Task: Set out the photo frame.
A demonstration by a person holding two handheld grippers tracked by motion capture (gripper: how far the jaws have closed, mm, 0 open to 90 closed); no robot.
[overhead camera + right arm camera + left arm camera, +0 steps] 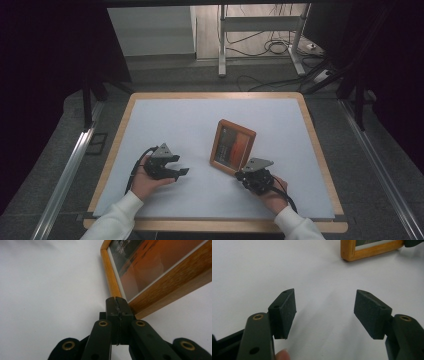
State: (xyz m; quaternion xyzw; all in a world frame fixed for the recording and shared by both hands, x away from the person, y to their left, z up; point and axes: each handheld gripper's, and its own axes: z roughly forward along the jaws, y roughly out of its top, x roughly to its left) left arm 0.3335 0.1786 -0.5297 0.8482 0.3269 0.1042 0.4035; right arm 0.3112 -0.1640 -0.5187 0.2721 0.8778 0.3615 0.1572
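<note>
The frame (232, 146) is a small wooden picture frame with a light orange-brown rim and a glass front. Behind the glass sits a picture, dark grey-green on one part and orange-red on the other. It rests on the white table top, right of the middle, turned askew to the table's edges and with its far edge raised. Seen close in the right gripper view, its near corner (120, 293) lies down at the table top.
</note>
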